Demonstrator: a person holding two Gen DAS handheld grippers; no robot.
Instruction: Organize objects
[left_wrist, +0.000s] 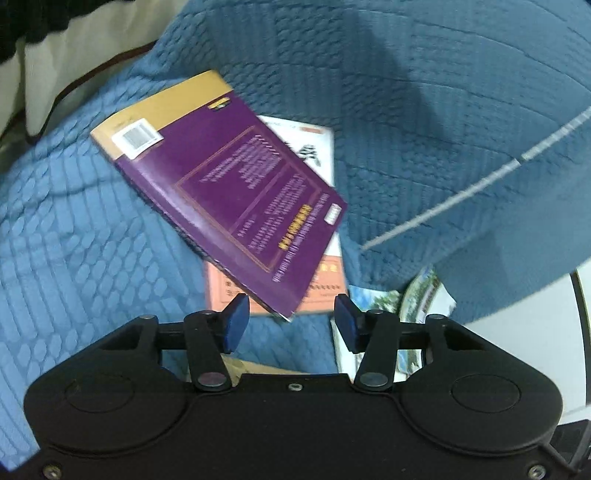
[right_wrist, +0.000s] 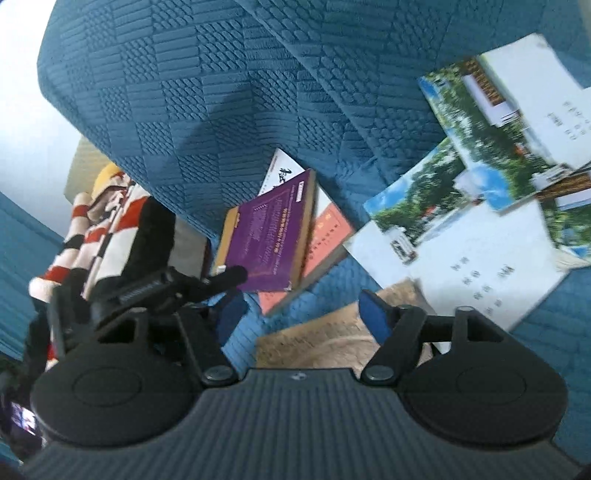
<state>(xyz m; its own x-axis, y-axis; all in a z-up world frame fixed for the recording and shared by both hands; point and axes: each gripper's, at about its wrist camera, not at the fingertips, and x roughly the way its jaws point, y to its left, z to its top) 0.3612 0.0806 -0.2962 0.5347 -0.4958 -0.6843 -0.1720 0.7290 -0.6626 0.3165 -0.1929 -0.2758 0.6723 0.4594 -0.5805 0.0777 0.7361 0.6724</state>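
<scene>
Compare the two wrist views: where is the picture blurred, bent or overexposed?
Left wrist: purple book smeared by motion blur, text unreadable; blue quilted cover bulges from fisheye. Right wrist: photo booklets blurred; upper left corner washed out white; left gripper dark and soft.

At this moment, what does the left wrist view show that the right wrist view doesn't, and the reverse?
Only the left wrist view shows the barcode label on the purple book. Only the right wrist view shows a striped sleeve, the left gripper from outside, and two photo booklets fully. Both show the purple book lying on the orange-and-white book, on the blue quilted cover.
</scene>
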